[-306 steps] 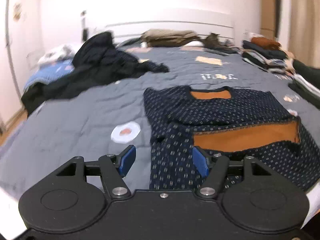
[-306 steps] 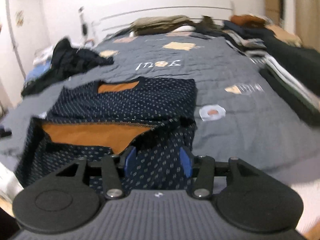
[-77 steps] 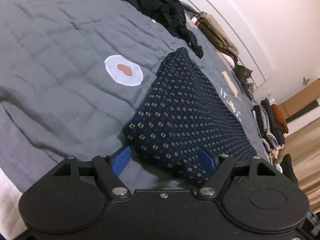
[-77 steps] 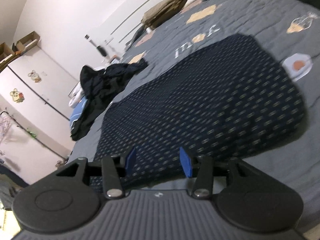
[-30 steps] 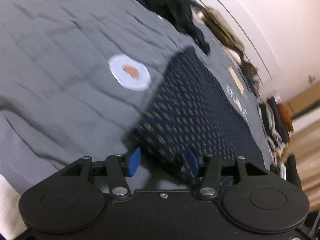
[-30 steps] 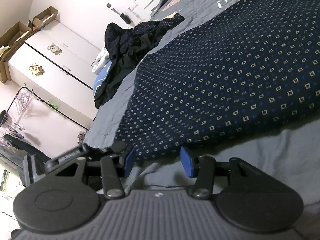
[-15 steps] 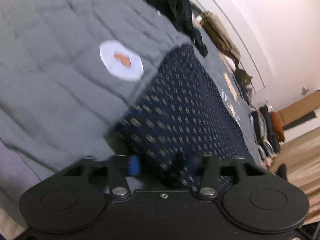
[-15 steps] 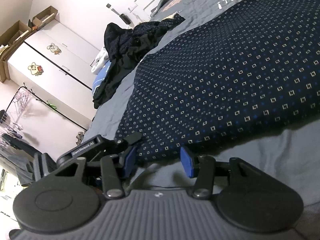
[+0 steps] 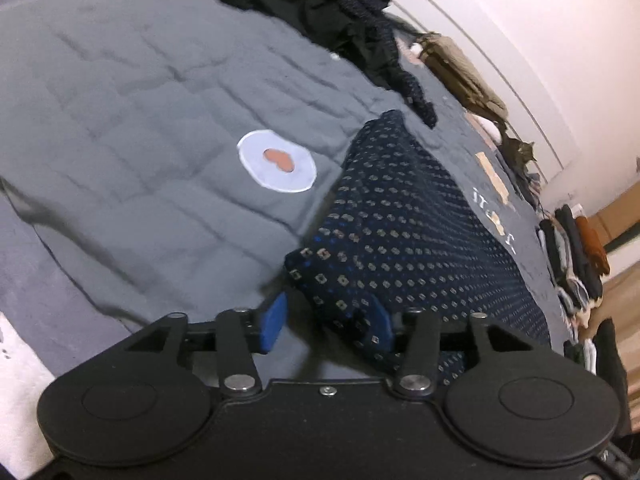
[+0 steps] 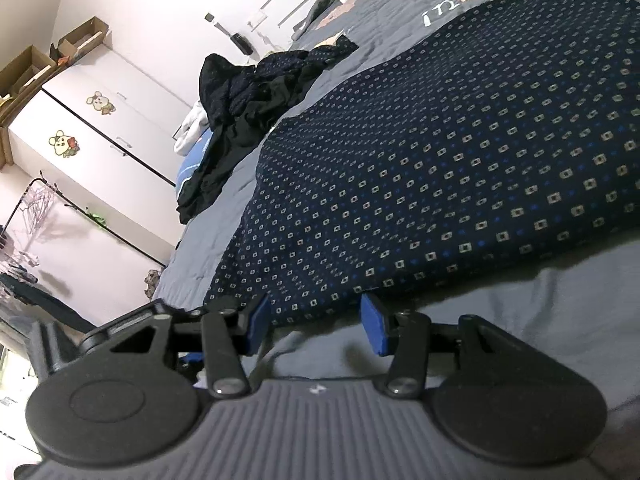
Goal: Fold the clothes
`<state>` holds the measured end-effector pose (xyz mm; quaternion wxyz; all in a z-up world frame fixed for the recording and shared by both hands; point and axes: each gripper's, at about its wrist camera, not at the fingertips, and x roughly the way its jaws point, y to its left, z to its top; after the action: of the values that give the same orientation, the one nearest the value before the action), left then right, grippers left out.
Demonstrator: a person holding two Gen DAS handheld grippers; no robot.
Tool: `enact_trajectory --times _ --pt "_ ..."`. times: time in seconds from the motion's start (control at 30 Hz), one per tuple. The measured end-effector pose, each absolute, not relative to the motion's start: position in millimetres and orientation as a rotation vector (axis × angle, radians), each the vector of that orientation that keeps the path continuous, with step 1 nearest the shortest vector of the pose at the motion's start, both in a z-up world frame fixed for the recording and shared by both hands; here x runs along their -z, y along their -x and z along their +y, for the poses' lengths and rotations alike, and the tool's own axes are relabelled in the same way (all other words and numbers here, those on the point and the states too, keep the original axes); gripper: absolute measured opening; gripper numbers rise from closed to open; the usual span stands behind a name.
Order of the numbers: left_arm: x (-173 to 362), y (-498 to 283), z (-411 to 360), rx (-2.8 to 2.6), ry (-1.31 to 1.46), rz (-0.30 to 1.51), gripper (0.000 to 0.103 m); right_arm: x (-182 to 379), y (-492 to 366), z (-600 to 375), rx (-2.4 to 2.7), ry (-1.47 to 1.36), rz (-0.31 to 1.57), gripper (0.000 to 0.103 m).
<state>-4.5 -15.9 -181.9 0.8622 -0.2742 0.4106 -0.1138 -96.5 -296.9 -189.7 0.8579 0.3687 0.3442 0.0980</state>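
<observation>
A folded navy sweater (image 9: pixel 404 236) with small square dots lies on the grey bed quilt (image 9: pixel 120 120). My left gripper (image 9: pixel 326 320) is open at the sweater's near left corner, and that corner lies between its blue pads. In the right wrist view the sweater (image 10: pixel 460 152) fills the middle. My right gripper (image 10: pixel 314 324) is open just short of the sweater's near edge, pads low over the quilt (image 10: pixel 500 292). The left gripper's black body (image 10: pixel 132 328) shows at the left of the right wrist view.
A heap of dark clothes (image 9: pixel 332 12) lies at the quilt's far left, also in the right wrist view (image 10: pixel 256 96). Folded garments are stacked along the right side (image 9: pixel 576 252). A khaki pile (image 9: pixel 460 72) sits by the headboard. A white wardrobe (image 10: pixel 92 140) stands left of the bed.
The left gripper's jaws narrowed around the sweater's corner, then opened wider again. The right gripper crept a little closer to the sweater's near edge.
</observation>
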Motion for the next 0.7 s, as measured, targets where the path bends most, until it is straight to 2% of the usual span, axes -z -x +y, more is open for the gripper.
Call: enact_trajectory --times 0.03,0.27,0.6,0.7 --pt "178.2 7.9 -16.0 0.247 0.558 0.851 0.056 189.1 98.3 -298.9 -0.199 -0.773 0.721 0.049" --pt "171.7 36.4 -36.4 0.322 0.437 0.815 0.059 184.6 111.0 -313.3 -0.149 -0.762 0.706 0.049" --pt "156.7 61.6 -87.7 0.488 0.244 0.693 0.077 179.8 126.3 -334.1 -0.087 -0.725 0.679 0.049" --pt "155.9 64.9 -100.8 0.529 0.209 0.680 0.079 178.5 130.6 -340.4 -0.069 -0.712 0.671 0.049"
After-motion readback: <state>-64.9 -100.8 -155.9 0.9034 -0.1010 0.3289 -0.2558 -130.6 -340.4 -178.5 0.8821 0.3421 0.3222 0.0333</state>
